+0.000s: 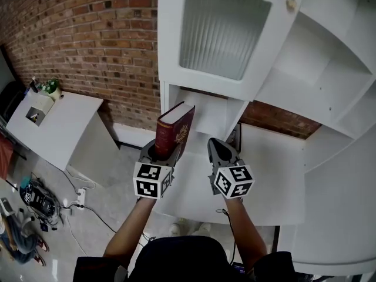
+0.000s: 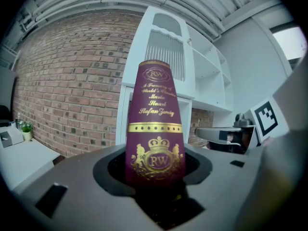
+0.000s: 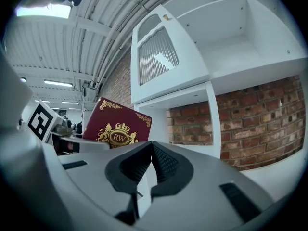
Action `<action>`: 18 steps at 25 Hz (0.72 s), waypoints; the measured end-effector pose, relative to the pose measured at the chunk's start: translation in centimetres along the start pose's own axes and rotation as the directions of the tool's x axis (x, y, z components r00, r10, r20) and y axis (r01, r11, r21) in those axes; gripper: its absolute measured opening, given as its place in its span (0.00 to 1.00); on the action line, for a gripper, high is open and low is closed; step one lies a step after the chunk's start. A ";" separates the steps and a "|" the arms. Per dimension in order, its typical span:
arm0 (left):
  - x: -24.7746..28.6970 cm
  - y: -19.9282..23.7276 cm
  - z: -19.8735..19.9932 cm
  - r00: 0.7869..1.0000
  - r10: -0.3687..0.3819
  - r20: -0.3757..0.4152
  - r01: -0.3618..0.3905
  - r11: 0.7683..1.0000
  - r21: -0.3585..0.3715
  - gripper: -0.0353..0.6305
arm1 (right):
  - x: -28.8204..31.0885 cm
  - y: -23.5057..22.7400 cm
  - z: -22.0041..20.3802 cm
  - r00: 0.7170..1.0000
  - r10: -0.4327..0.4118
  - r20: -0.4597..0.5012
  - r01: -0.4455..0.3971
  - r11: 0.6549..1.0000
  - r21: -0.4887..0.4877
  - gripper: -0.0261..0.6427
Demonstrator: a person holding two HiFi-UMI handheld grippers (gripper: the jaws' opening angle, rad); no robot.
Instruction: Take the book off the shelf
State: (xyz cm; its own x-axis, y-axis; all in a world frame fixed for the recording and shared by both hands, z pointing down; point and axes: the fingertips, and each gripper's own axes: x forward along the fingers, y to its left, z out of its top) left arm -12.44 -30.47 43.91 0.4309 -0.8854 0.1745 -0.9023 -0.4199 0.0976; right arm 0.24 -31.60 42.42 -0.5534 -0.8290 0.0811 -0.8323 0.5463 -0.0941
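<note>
White shelf unit (image 1: 276,175), red brick wall (image 1: 88,40)

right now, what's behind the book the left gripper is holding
Behind the burgundy book stand the white cabinet with its ribbed glass door and the brick wall. The book covers part of the lower compartment, so that part cannot be seen.

Glossy maroon book (image 2: 155,129) with gilt stamping; smooth white-painted shelf (image 1: 235,175); rough brick wall (image 1: 88,46).
</note>
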 end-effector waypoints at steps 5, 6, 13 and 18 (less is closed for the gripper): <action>-0.6 -0.2 -0.3 1.000 -0.031 0.003 0.031 1.000 -0.006 0.41 | -0.9 0.7 -0.3 1.000 -0.022 0.005 0.022 1.000 -0.008 0.07; -0.6 -0.3 -0.5 0.999 -0.036 0.001 0.036 0.999 -0.005 0.41 | -1.2 0.7 -0.5 1.000 -0.027 0.004 0.027 1.000 -0.010 0.07; -1.0 -1.6 -0.3 0.998 -0.065 0.004 0.065 0.998 0.004 0.41 | -3.0 0.7 0.1 0.998 -0.054 0.018 0.054 0.998 -0.020 0.07; -1.2 -2.6 0.0 0.997 -0.078 0.015 0.078 0.997 0.010 0.41 | -4.0 0.7 0.3 0.998 -0.060 0.025 0.060 0.998 -0.027 0.07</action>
State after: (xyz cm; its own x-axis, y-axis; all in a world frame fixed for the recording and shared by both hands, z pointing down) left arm -10.60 -28.34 43.44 0.4996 -0.8528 0.1520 -0.8662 -0.4894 0.1013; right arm 1.84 -27.97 41.75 -0.5017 -0.8629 0.0613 -0.8648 0.4983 -0.0622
